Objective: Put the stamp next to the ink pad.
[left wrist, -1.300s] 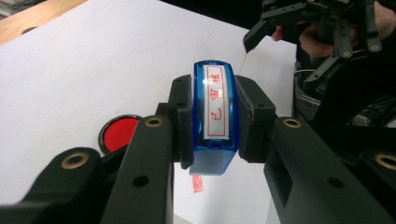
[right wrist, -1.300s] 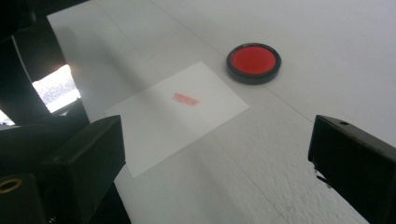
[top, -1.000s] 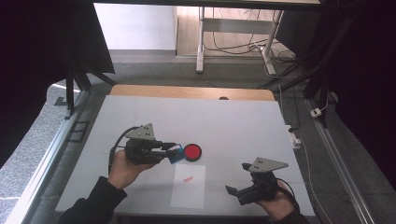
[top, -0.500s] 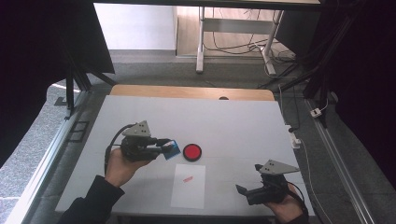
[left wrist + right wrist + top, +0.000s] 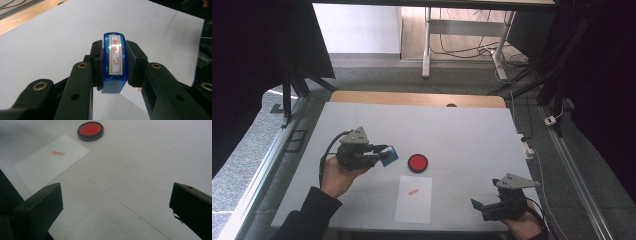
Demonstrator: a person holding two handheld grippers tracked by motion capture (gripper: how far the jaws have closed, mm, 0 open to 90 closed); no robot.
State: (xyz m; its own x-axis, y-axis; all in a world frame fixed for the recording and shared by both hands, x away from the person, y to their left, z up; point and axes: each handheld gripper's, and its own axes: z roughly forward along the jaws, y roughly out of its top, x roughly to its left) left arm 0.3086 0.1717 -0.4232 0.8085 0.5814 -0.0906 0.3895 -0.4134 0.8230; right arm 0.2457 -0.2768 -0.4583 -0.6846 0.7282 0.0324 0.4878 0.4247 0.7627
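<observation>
A blue rectangular stamp [image 5: 114, 63] is clamped between the two black jaws of the left gripper [image 5: 379, 154], one jaw pressed against each long side. In the left gripper view its printing face is turned toward the camera: a white rubber strip with red characters inside a red border, framed by clear blue plastic. In the high view the stamp [image 5: 389, 155] is seen at the gripper's tip, held off the worktop [image 5: 462, 125] over its left middle part, and pointed to the right.

Just to the right of the stamp, a round ink pad [image 5: 417, 162] with a red centre and a black rim is laid open on the worktop, apart from the stamp. Nearer than the pad, a white sheet of paper [image 5: 413, 200] is laid flat, with a small red stamped mark [image 5: 413, 191] in its far half. In the right gripper view the same mark [image 5: 58, 153] is seen on the sheet [image 5: 50, 162], with the ink pad [image 5: 90, 130] just beyond the sheet's far corner.

The right gripper [image 5: 479, 206] is held low at the near right corner of the worktop, well apart from the paper and pointed left. Its jaws are spread wide with nothing between them; bare white worktop [image 5: 140, 182] is seen in the gap.

The left gripper is carried in the person's left hand [image 5: 337, 175], a dark sleeve [image 5: 307, 217] coming in from the near edge.
</observation>
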